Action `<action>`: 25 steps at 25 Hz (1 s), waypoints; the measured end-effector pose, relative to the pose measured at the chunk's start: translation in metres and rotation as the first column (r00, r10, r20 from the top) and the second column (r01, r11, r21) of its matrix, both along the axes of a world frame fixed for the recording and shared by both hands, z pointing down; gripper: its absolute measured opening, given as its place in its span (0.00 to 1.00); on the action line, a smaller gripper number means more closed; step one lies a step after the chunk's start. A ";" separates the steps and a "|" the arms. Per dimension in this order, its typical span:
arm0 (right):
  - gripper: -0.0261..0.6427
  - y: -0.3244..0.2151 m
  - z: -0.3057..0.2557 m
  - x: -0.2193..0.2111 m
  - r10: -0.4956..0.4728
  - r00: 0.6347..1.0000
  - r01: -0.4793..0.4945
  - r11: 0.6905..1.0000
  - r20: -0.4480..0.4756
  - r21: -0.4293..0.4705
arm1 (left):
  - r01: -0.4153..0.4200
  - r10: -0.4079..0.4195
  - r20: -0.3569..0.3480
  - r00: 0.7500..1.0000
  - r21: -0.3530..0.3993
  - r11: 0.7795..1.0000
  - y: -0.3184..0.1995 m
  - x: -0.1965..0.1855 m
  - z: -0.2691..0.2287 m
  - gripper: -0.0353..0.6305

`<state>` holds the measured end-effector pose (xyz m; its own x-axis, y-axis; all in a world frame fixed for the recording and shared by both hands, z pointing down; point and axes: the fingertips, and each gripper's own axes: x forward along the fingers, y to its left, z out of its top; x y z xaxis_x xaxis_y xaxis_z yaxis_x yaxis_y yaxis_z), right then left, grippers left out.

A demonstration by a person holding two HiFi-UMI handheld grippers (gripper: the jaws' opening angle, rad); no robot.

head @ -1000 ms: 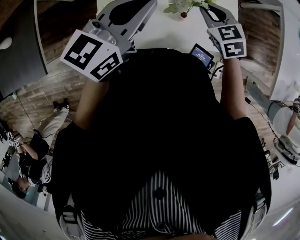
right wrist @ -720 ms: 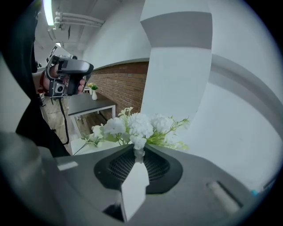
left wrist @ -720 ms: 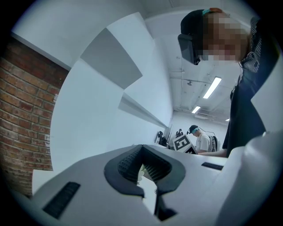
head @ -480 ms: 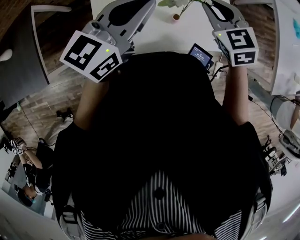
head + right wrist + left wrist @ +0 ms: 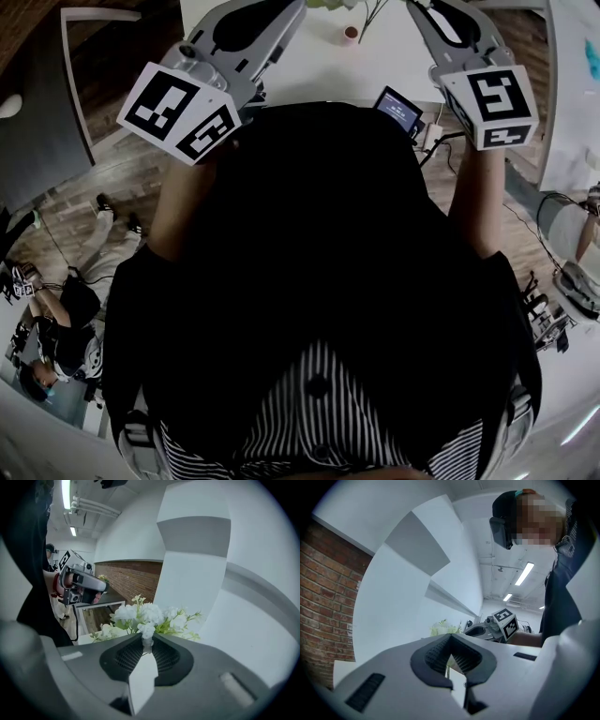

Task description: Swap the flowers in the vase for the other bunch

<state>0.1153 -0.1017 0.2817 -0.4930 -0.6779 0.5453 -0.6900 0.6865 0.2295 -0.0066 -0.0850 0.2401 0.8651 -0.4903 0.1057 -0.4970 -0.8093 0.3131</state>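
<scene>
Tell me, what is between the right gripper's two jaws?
The stem of the white flower bunch, pinched by the right gripper; the right gripper view shows it.

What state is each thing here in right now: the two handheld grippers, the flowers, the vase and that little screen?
left gripper: shut, nothing between its jaws.
right gripper: shut on the stem of the white flower bunch.
white flower bunch: in bloom, gripped by its stem.
vase: standing on the white table; whether any stems are inside cannot be told.
small screen: lit.
</scene>
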 end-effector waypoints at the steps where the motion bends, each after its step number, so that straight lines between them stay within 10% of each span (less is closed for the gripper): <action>1: 0.13 0.000 -0.002 -0.002 -0.009 1.000 0.009 1.000 0.004 0.002 | 0.005 -0.005 0.000 1.000 -0.003 1.000 0.000 0.000 0.002 0.06; 14: 0.13 0.009 0.012 -0.058 -0.195 0.980 0.197 0.976 0.030 -0.094 | 0.112 -0.112 0.001 0.994 -0.033 0.993 0.009 -0.035 0.005 0.06; 25: 0.13 -0.008 0.138 -0.095 -0.290 0.953 0.302 0.877 0.089 -0.373 | 0.277 -0.277 0.009 0.961 -0.061 0.959 0.011 -0.079 0.015 0.06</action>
<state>0.0201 -0.1101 0.4199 -0.6580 -0.2432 0.7127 -0.4434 0.8901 -0.1057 -0.0860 -0.0745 0.2552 0.6964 -0.7031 0.1436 -0.6990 -0.6193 0.3576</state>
